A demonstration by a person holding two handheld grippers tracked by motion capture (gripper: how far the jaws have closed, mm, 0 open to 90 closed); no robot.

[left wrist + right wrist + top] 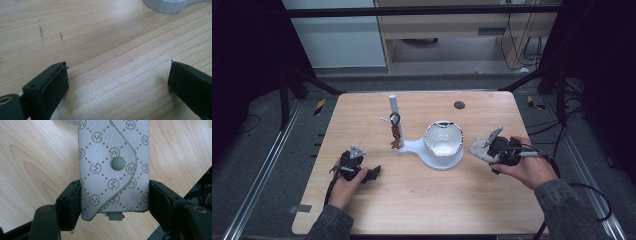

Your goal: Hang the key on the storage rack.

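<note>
High view, bowl: a white bowl [443, 140] sits on a white stand [414, 146] near the middle of the table [422, 200]
High view, post: a white post [393, 112] rises from the stand left of the bowl, with a dark ring and a brown tag [395, 131] hanging on it
High view, pouch: a grey pouch [478, 148] is just right of the bowl, held by the right gripper [492, 147]
High view, left gripper: the left gripper [372, 173] rests on the table, well left of the bowl and nearer the person
Left gripper view: jaws stand wide apart with bare wood between them; the stand's edge [172, 6] is at the top
Right gripper view, pouch: the patterned pouch [113, 167] with a round snap button [118, 163] is above the table
Right gripper view, grip: both jaws press on the pouch's sides near its lower end, clamped on it
</note>
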